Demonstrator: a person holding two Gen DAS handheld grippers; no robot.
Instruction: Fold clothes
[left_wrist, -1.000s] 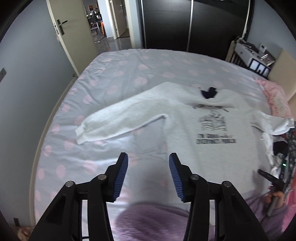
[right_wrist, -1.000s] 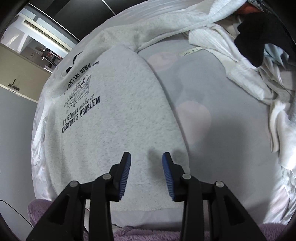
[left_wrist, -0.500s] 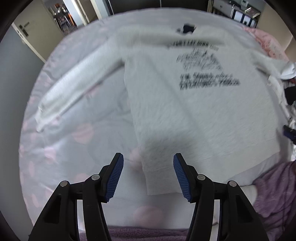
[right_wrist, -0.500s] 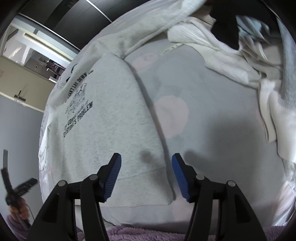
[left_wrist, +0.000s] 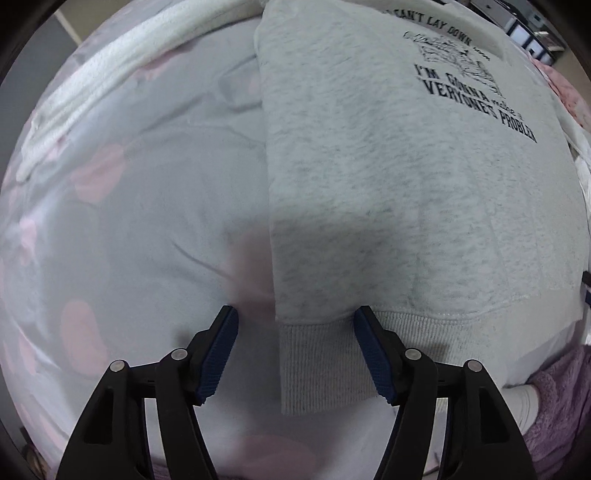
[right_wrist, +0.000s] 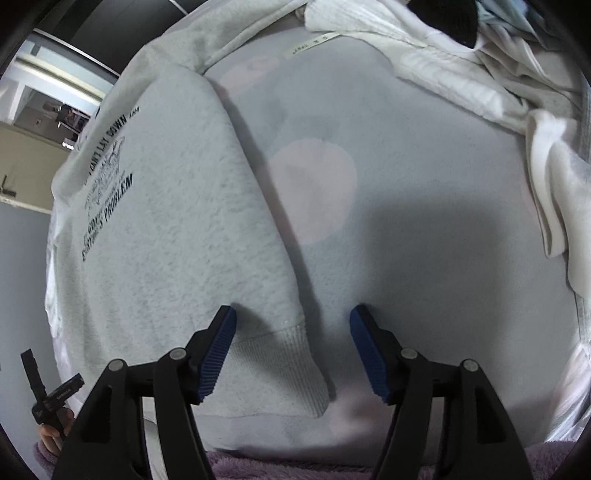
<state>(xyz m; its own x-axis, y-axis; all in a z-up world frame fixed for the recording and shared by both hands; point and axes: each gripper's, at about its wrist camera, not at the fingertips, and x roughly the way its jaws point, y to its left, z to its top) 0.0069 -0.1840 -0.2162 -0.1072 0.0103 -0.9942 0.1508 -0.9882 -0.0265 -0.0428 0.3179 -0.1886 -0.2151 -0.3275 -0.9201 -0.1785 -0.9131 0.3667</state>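
A light grey sweatshirt (left_wrist: 388, 166) with black printed text lies flat, front up, on the bed. My left gripper (left_wrist: 293, 343) is open, its jaws either side of the hem's left corner (left_wrist: 314, 369), just above the ribbed band. My right gripper (right_wrist: 291, 341) is open, its jaws either side of the hem's right corner (right_wrist: 288, 369) of the same sweatshirt (right_wrist: 177, 206). Neither gripper holds cloth. The left sleeve (left_wrist: 110, 77) stretches away to the far left.
The bed sheet (left_wrist: 147, 221) is pale lilac with pink dots (right_wrist: 314, 188). A heap of white and dark clothes (right_wrist: 498, 74) lies at the far right. A purple fleecy blanket (left_wrist: 554, 413) lines the near edge. The left gripper (right_wrist: 51, 398) shows in the right wrist view.
Both grippers have dropped low and moved in close to the sweatshirt's hem corners. The jaws of both have opened wider.
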